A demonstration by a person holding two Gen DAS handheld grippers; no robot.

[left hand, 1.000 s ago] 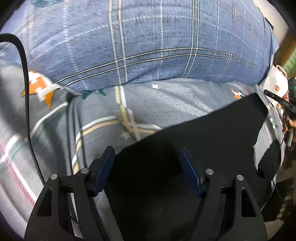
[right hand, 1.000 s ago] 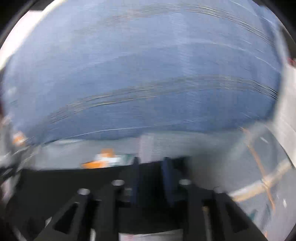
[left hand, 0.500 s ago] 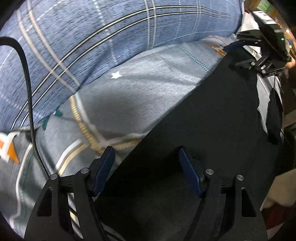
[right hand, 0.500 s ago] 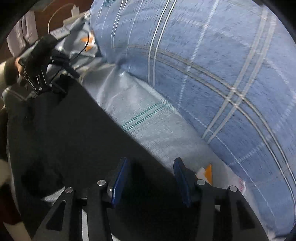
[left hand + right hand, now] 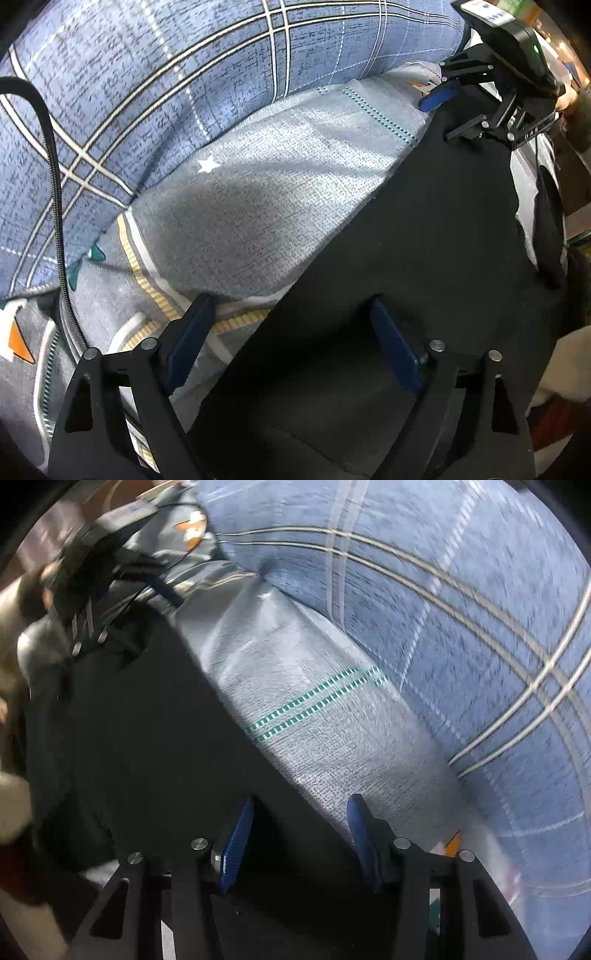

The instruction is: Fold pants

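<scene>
Over the last second the right gripper (image 5: 299,834) goes from pinched almost shut on the black pants (image 5: 424,236) to fingers spread wide, with the pants' edge lying loose between them on the bed sheet (image 5: 258,206). Its view swings from facing the blue plaid pillow (image 5: 443,609) to looking along the pants' edge. The left gripper (image 5: 291,339) turns likewise, bringing the right gripper (image 5: 461,92) into its view at the pants' far corner.

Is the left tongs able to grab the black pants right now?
Probably yes. The left tongs are open, straddling the edge of the black fabric pants lying flat on the grey patterned bedsheet, and nothing sits between them.
</scene>
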